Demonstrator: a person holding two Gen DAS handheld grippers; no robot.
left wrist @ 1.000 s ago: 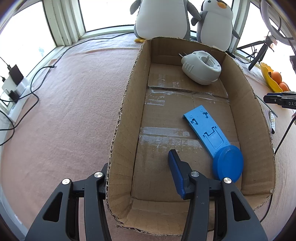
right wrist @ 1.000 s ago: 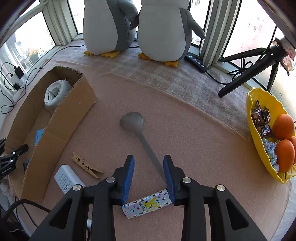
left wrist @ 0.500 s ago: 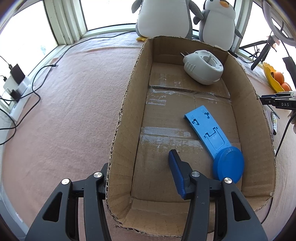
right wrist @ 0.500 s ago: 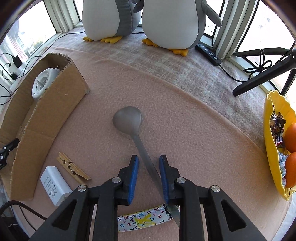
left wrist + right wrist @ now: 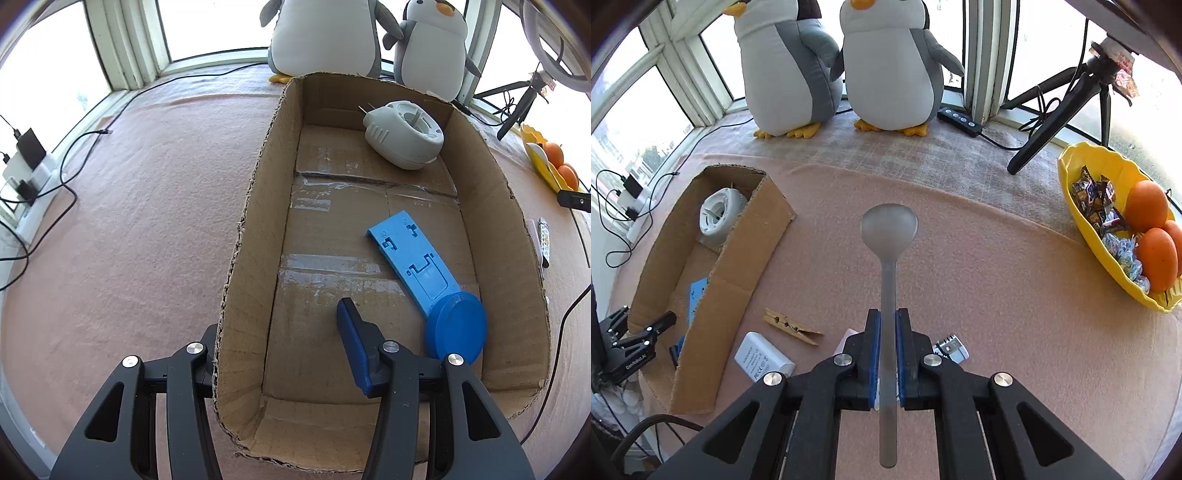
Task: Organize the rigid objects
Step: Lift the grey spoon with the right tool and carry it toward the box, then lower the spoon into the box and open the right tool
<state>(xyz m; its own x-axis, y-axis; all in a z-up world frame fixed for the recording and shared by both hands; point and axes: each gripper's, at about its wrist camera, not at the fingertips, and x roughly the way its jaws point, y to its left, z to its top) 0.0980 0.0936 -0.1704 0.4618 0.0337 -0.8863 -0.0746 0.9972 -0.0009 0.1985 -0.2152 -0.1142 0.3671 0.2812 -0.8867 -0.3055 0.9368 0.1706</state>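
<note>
Closing fast, my right gripper [image 5: 887, 325] has pinched the spoon [image 5: 888, 266] by its handle, bowl pointing ahead of the jaws, clothespin [image 5: 792, 326] off to their left. My left gripper [image 5: 280, 339] hasn't budged, jaws wide, straddling the cardboard box [image 5: 243, 236] wall, blue stand [image 5: 424, 273] just right of the inner finger.

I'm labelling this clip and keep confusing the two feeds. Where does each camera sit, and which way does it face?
Left wrist: behind the left gripper, looking down into the cardboard box; its fingers straddle the box's left wall.
Right wrist: behind the right gripper, facing the penguin toys; its fingers clamp the spoon.
Shared: box, grey plug-in device, both penguins, yellow bowl.
</note>
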